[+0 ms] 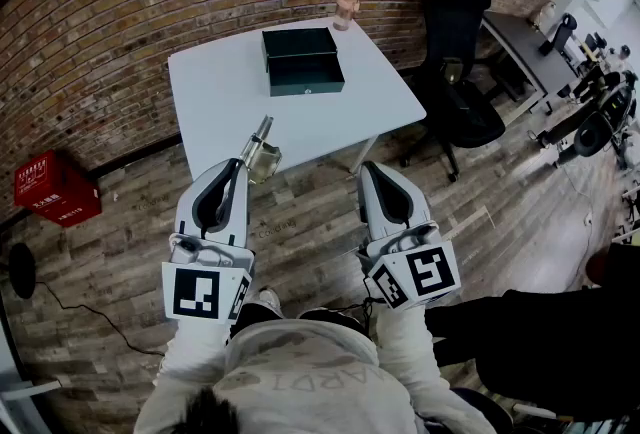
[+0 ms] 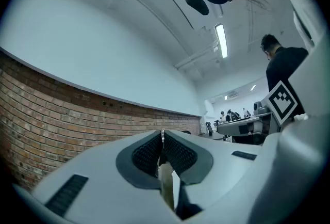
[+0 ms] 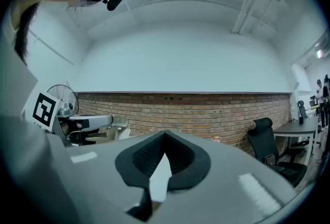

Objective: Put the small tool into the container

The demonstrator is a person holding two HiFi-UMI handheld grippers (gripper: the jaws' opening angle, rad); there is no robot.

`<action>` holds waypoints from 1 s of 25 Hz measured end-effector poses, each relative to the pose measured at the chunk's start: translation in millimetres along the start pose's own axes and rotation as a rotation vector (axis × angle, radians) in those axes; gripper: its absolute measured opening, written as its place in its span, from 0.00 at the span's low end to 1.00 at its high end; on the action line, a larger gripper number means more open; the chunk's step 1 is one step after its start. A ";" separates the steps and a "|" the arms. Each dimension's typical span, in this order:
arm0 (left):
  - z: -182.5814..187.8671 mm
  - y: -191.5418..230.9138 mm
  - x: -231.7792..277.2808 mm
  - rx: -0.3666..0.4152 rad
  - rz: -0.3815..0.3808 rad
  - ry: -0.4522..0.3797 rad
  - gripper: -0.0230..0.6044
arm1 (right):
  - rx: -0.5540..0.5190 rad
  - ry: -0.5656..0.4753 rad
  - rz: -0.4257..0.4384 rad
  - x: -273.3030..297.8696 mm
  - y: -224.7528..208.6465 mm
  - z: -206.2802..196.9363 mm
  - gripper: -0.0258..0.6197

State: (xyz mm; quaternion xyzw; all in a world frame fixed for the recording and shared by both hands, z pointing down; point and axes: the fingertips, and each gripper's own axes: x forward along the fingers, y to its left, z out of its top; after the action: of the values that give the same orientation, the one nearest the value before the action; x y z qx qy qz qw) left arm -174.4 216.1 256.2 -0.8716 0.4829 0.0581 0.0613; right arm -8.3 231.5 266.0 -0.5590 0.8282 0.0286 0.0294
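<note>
A dark green open box (image 1: 302, 61) sits at the far middle of the white table (image 1: 220, 92). My left gripper (image 1: 240, 163) hovers over the table's near edge, shut on a small metal tool (image 1: 262, 146) that sticks out beyond its tips toward the box. In the left gripper view the jaws point up at the wall and ceiling, and the tool (image 2: 166, 182) shows as a thin pale strip pinched between the pads (image 2: 180, 155). My right gripper (image 1: 372, 171) is held level beside the left one, just off the table's near right edge, shut with nothing in it (image 3: 165, 136).
A small pinkish object (image 1: 346, 9) stands at the table's far edge. A black office chair (image 1: 455, 72) is to the right of the table, with desks and equipment (image 1: 590, 102) beyond it. A red crate (image 1: 55, 187) lies on the floor at left. A person in black (image 1: 540, 332) stands close at right.
</note>
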 end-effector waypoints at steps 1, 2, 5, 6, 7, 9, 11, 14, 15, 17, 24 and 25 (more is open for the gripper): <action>0.7 -3.1 -2.5 0.001 0.002 0.002 0.07 | 0.005 0.001 0.002 -3.2 0.2 -0.4 0.06; 1.3 -6.1 -4.7 0.002 0.003 0.003 0.07 | 0.010 0.001 0.004 -6.1 0.3 -0.6 0.05; 2.5 -13.3 -7.9 0.007 0.002 0.006 0.07 | 0.017 0.001 0.006 -11.9 -0.9 -1.0 0.05; 2.5 -15.2 -8.0 0.009 0.003 0.006 0.07 | 0.018 0.001 0.007 -13.0 -1.7 -1.4 0.06; 2.3 -16.9 -8.1 0.009 0.003 0.006 0.07 | 0.019 0.001 0.009 -14.1 -2.6 -2.0 0.05; 2.3 -19.8 -8.1 0.010 0.004 0.005 0.07 | 0.019 0.003 0.008 -16.5 -4.7 -2.9 0.06; 3.0 -22.2 -7.5 0.009 0.003 0.000 0.07 | 0.021 0.004 0.005 -18.4 -7.1 -3.5 0.05; 3.0 -24.7 -5.0 0.010 -0.001 -0.002 0.07 | 0.040 -0.001 0.007 -19.4 -10.8 -4.4 0.05; 2.8 -24.3 -3.3 0.010 -0.004 -0.002 0.07 | 0.045 -0.002 0.008 -18.2 -11.5 -4.7 0.05; 2.5 -20.6 0.6 0.010 -0.010 -0.004 0.07 | 0.050 -0.002 0.008 -13.5 -11.7 -5.3 0.05; -0.7 0.7 11.9 0.009 -0.036 -0.013 0.07 | 0.047 -0.008 -0.024 5.8 -8.9 -7.8 0.06; -1.4 3.4 12.8 0.011 -0.042 -0.014 0.07 | 0.046 -0.011 -0.032 7.8 -8.5 -8.0 0.05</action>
State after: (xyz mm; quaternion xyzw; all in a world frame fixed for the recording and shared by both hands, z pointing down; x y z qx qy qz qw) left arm -170.5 203.3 255.3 -0.8809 0.4642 0.0602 0.0706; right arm -3.5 220.5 273.1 -0.5713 0.8193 0.0121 0.0473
